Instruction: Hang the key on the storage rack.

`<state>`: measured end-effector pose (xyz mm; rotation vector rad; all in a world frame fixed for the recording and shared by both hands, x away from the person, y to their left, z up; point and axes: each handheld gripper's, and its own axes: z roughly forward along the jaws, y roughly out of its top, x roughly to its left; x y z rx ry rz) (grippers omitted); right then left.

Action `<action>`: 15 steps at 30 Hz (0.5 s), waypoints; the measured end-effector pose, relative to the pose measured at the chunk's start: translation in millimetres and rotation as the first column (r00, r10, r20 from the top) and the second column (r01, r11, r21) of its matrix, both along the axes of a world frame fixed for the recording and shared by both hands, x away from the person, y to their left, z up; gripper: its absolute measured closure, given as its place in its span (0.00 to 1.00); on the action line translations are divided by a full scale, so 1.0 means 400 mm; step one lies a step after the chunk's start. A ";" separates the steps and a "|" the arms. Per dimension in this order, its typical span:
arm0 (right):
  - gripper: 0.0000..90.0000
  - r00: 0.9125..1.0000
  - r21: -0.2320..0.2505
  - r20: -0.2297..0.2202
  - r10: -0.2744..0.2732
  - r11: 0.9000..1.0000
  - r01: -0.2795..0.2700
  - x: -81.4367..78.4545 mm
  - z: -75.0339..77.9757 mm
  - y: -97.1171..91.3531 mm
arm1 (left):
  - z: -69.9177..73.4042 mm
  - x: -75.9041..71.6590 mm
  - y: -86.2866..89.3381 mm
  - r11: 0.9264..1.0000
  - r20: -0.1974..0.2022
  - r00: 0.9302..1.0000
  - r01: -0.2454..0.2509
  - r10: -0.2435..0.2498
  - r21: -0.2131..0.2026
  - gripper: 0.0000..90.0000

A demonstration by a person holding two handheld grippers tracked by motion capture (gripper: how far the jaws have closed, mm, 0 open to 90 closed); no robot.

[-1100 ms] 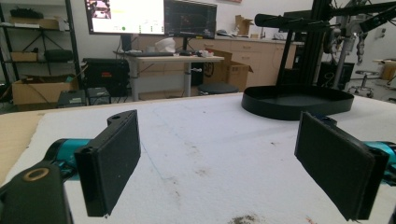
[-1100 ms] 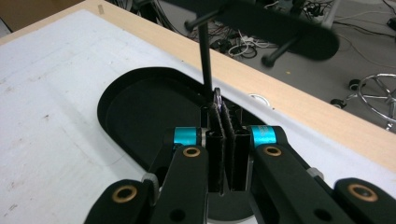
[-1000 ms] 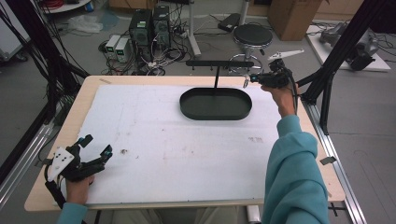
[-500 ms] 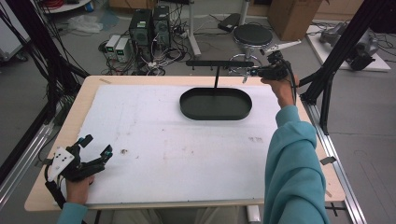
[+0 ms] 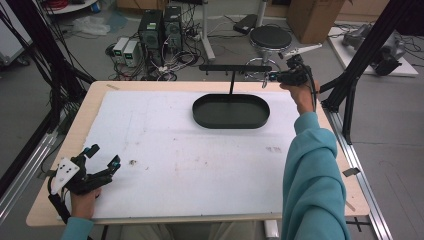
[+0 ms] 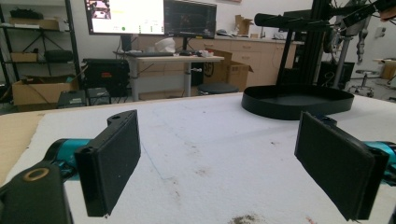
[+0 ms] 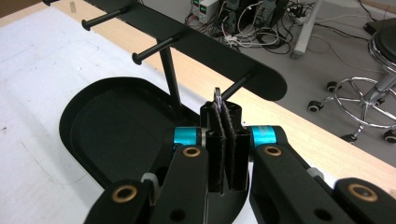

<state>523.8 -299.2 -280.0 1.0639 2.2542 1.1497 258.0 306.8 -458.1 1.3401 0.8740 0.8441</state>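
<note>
A black oval tray (image 5: 230, 119) sits at the far middle of the white mat, with a post and a crossbar (image 5: 235, 68) of short pegs above it. My right gripper (image 5: 269, 76) is held up at the bar's right end. In the right gripper view it (image 7: 223, 119) is shut on a small silvery ring (image 7: 217, 94), which pokes out above the pads just beside the rightmost peg (image 7: 239, 84). My left gripper (image 5: 104, 155) rests at the table's near left corner, open, with nothing between its pads (image 6: 112, 163).
The white mat (image 5: 190, 155) covers most of the wooden table. Black frame posts (image 5: 352, 75) rise at the right edge. A stool (image 5: 270, 37), computers and cables stand on the floor beyond the far edge. A small speck of debris (image 5: 132, 161) lies near the left gripper.
My right gripper has risen and moved away from the person, up to the right end of the peg bar. The left gripper has stayed put.
</note>
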 end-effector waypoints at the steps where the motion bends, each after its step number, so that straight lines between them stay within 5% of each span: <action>1: 0.99 1.000 -0.001 0.002 0.003 1.000 -0.003 0.001 0.000 0.000 | 0.000 0.000 0.000 1.000 -0.001 1.000 0.000 0.000 0.001 0.16; 15: 0.99 0.999 -0.013 0.054 0.003 1.000 -0.003 0.019 -0.010 0.001 | 0.000 0.000 0.000 1.000 0.000 1.000 0.000 0.000 0.001 0.16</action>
